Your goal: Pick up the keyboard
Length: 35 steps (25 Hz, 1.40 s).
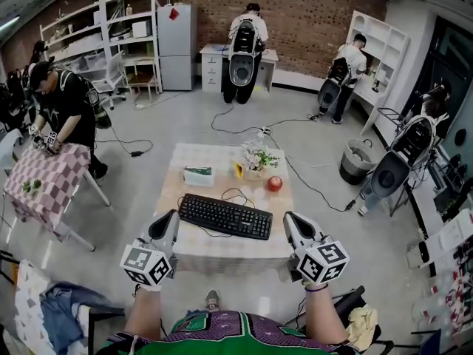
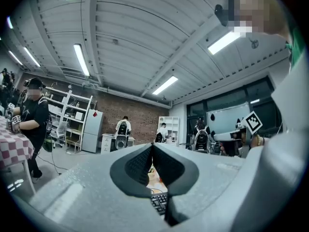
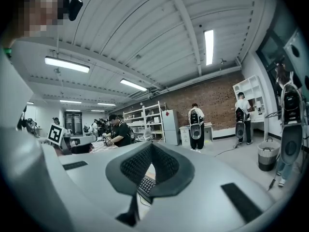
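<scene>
While left gripper (image 1: 170, 217) and right gripper (image 1: 290, 219) flank keyboard (image 1: 225, 215) clenched, empty — open jaws first; grip both ends evenly; lift level.

Open lab space, brick wall (image 1: 310, 13), white shelving (image 1: 89, 32), floor cables (image 1: 236, 130), people (image 1: 248, 25) wearing backpack rigs (image 1: 242, 63)

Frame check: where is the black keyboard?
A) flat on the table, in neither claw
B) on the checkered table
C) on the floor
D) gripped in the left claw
A: the keyboard lies flat on the table, with the left claw and right claw shut, empty, either side of it.
</scene>
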{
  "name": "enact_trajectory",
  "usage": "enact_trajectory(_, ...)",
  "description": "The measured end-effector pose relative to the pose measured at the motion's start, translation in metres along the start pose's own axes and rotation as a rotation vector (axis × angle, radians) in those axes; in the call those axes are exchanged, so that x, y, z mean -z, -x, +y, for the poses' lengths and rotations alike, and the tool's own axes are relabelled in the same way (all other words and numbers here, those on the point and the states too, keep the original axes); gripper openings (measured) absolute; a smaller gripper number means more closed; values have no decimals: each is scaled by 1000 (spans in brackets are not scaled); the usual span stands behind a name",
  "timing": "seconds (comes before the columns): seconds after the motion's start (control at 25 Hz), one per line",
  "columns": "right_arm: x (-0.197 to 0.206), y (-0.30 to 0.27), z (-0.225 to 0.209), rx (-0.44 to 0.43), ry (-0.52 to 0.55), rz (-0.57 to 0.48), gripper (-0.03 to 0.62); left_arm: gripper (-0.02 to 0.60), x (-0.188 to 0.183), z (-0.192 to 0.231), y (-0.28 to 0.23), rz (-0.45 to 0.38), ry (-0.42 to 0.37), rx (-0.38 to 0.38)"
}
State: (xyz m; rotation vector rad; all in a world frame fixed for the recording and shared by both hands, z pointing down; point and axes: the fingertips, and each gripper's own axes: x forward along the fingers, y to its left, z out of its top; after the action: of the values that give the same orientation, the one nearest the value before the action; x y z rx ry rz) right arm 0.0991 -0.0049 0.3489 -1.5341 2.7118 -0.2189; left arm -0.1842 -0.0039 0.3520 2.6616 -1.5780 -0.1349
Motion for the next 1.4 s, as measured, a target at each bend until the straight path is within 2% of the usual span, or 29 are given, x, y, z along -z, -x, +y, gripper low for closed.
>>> enact_trajectory(0.68, -18, -106, -22, 76, 10, -9, 0, 18, -8, 77, -94, 17, -18, 114)
enact_trajectory(0.96, -16, -141, -25, 115, 5, -13, 0, 18, 0, 104, -126, 19, 18, 154)
enact_trajectory(1.4, -8, -162, -53, 162, -6, 0, 0, 18, 13, 104, -165, 35, 31, 204)
